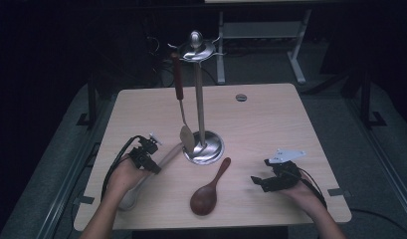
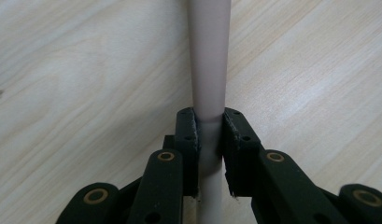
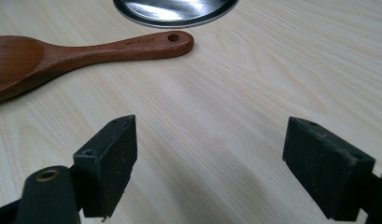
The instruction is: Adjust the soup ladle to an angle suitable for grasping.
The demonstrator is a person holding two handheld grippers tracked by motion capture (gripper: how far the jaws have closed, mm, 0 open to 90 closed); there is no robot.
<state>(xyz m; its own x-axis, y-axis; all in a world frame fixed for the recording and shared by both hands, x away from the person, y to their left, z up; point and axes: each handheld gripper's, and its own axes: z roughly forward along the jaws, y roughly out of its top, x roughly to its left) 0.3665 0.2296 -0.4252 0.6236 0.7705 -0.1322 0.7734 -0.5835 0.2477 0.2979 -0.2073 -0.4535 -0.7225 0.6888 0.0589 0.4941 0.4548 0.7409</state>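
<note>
My left tongs (image 2: 209,140) pinch the pale beige handle (image 2: 208,60) of a long utensil, pads pressed on both sides of it, low on the wooden table (image 1: 270,114). My right tongs (image 3: 209,163) are spread wide with nothing between the jaws, resting over bare wood near the right front edge.

The table is the largest thing here, light wood grain, with a small round disc (image 1: 241,97) near its far edge. At its middle stands a steel utensil stand (image 1: 200,89): round base, upright pole, hooked cap on top. A spatula with a red-brown handle (image 1: 178,82) hangs from one hook, its pale blade down by the base.

The beige utensil lies flat on the table, running from just beside the stand's base back toward my left hand (image 1: 122,177), its wide end near the front left edge.

A dark wooden spoon (image 1: 209,189) lies between my hands, its handle end just beside the base. A stamped word runs along its handle; I cannot read it.
</note>
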